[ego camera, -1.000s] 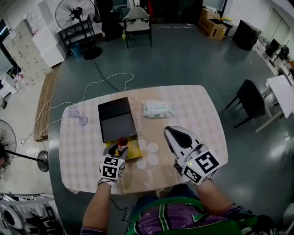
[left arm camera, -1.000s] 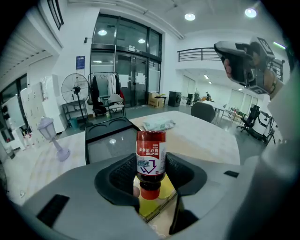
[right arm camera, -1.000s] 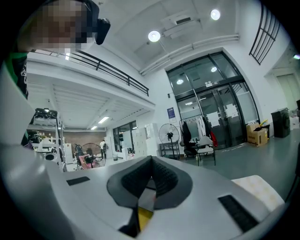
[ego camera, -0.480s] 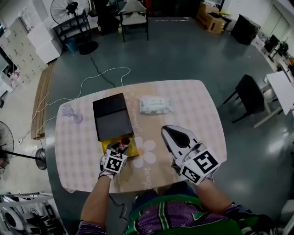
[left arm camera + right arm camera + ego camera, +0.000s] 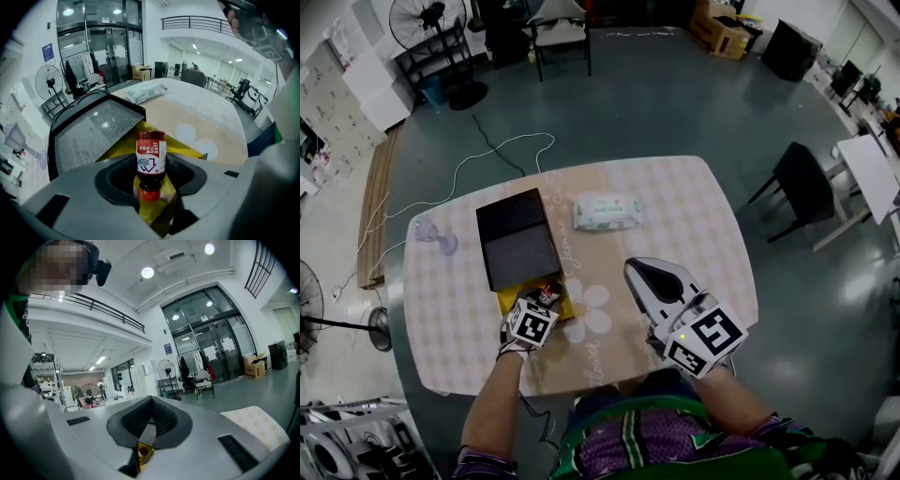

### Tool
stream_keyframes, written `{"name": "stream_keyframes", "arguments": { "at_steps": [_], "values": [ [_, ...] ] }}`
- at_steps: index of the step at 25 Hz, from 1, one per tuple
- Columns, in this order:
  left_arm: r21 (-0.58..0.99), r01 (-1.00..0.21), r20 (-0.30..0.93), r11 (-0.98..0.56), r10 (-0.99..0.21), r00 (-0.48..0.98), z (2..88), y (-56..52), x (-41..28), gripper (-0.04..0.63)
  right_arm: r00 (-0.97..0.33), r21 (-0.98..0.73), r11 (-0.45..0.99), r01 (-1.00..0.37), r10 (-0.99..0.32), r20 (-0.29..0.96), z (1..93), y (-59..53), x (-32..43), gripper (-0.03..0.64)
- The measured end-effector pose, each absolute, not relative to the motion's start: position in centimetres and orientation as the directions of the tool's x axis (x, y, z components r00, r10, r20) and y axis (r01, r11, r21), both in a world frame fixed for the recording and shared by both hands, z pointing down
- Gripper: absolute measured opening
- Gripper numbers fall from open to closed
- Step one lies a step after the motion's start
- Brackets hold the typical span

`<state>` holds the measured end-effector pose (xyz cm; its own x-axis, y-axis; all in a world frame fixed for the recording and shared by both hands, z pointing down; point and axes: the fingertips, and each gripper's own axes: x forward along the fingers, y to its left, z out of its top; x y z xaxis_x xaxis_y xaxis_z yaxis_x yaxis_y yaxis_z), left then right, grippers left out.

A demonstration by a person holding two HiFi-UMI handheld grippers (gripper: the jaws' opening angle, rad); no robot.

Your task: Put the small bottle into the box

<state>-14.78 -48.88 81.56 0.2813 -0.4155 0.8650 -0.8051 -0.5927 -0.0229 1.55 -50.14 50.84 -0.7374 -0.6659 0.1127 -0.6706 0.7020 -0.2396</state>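
A small dark bottle (image 5: 151,157) with a red-and-white label and a red cap lies between the jaws of my left gripper (image 5: 151,174), cap towards the camera; the gripper is shut on it. In the head view the bottle (image 5: 548,292) hangs over the yellow open box (image 5: 512,302), just ahead of the left gripper (image 5: 542,302). The box's black lid (image 5: 517,239) stands open behind it. My right gripper (image 5: 642,270) is shut and empty, over the table to the right of the box. In the right gripper view its jaws (image 5: 151,401) meet, with the box (image 5: 149,451) glimpsed below.
A white pack of wipes (image 5: 603,210) lies beyond the box, and a clear glass (image 5: 431,234) stands near the table's left edge. The checked tablecloth (image 5: 694,216) covers the table. A black chair (image 5: 792,178) stands on the floor to the right.
My left gripper has carried the bottle a little forward and to the right, over the yellow box. The right gripper has stayed shut in the same place.
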Motion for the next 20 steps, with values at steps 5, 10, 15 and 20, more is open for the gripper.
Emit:
{"name": "stream_keyframes", "arguments": {
  "at_steps": [5,10,15,20],
  "values": [
    [-0.005,-0.801,0.877,-0.599,-0.387,0.284,82.3,-49.2,-14.6,0.216,-0.736,-0.244,0.699,-0.672,-0.668,0.111,51.0,-49.9,1.8,0.006],
    [0.014,-0.798,0.883,-0.603,-0.367,0.293,82.9,-49.1,-14.7,0.216,-0.736,-0.246,0.699,-0.672,-0.668,0.113,51.1,-49.7,1.7,0.006],
    [0.027,-0.795,0.887,-0.606,-0.353,0.299,82.7,-48.8,-14.8,0.218,-0.732,-0.246,0.695,-0.676,-0.672,0.112,51.2,-49.4,2.1,0.006],
    [0.038,-0.795,0.874,-0.605,-0.366,0.32,82.2,-48.4,-14.5,0.235,-0.728,-0.241,0.692,-0.68,-0.678,0.107,50.8,-48.8,2.2,0.006]
  ]
}}
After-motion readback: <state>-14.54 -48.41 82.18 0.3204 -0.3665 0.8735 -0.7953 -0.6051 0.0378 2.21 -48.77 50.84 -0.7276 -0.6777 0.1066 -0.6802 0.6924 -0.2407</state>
